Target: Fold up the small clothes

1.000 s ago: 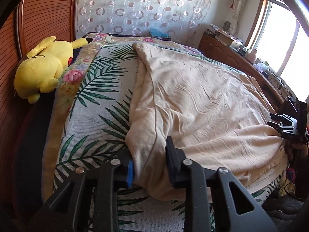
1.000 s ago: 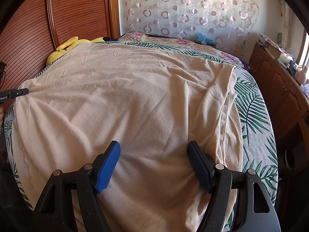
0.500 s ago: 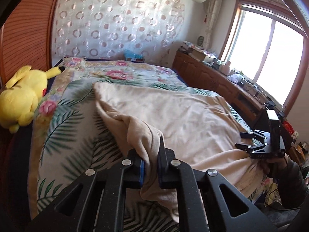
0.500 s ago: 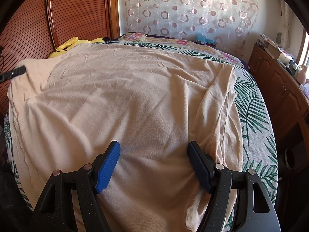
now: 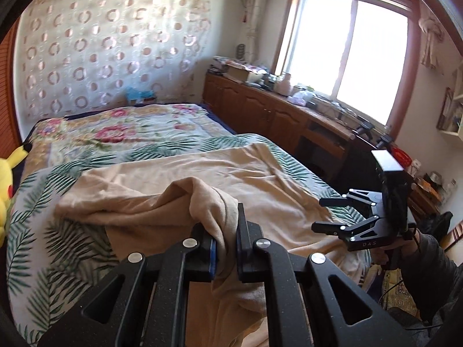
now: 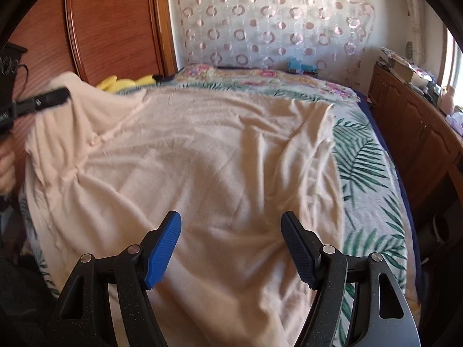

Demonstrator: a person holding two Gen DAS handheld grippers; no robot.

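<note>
On the bed (image 5: 150,133) with the palm-leaf cover lies the beige garment (image 6: 220,156), spread wide and wrinkled. Only the left wrist view shows the pinch closely: the left gripper (image 5: 224,238) has its two fingers pressed together on a bunched fold of the cloth, which is lifted into a soft ridge above the cover. Only the right wrist view shows the blue pads (image 6: 163,248) of the right gripper (image 6: 231,250), which stand wide apart just above the flat middle of the garment, holding nothing. A yellow plush toy (image 5: 5,179) sits at the bed's edge.
</note>
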